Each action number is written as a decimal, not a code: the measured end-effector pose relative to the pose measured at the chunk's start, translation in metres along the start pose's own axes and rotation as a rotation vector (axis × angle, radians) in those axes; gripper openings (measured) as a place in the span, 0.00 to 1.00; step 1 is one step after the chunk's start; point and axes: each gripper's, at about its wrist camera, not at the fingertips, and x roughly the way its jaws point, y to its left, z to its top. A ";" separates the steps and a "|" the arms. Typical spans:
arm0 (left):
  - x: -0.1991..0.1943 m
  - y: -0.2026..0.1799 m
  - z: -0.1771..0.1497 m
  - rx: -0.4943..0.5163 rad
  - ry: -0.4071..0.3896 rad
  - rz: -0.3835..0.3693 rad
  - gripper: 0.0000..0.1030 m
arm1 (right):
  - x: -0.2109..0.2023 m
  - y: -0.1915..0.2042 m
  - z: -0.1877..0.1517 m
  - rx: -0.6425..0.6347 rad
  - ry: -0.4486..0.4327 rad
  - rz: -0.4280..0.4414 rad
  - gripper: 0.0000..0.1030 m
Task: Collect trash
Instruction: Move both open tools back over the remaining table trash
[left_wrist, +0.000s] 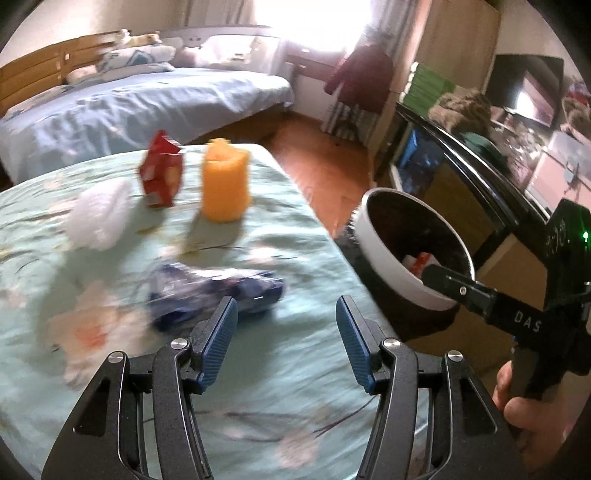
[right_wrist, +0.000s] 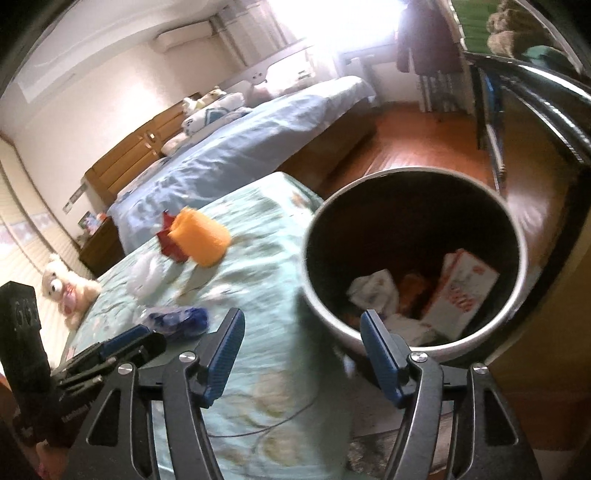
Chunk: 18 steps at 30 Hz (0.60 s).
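Both jaws are spread, nothing held. Blue wrapper (left_wrist: 218, 295) sits just ahead of left gripper (left_wrist: 286, 325); it could be pushed off the bed edge, missing bin (right_wrist: 413, 258), if approached carelessly.

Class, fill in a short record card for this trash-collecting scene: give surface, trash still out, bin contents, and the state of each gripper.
surface: bed with green floral cover
trash still out: blue wrapper, red carton, orange cup, white tissue
bin: holds white box, crumpled paper
left gripper: open, empty
right gripper: open, empty
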 end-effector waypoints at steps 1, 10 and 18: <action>-0.003 0.004 -0.001 -0.006 -0.005 0.008 0.54 | 0.002 0.005 -0.002 -0.006 0.005 0.009 0.66; -0.023 0.056 -0.017 -0.071 -0.017 0.101 0.54 | 0.021 0.048 -0.021 -0.060 0.071 0.099 0.83; -0.024 0.099 -0.025 -0.147 -0.004 0.172 0.58 | 0.040 0.090 -0.029 -0.198 0.102 0.176 0.87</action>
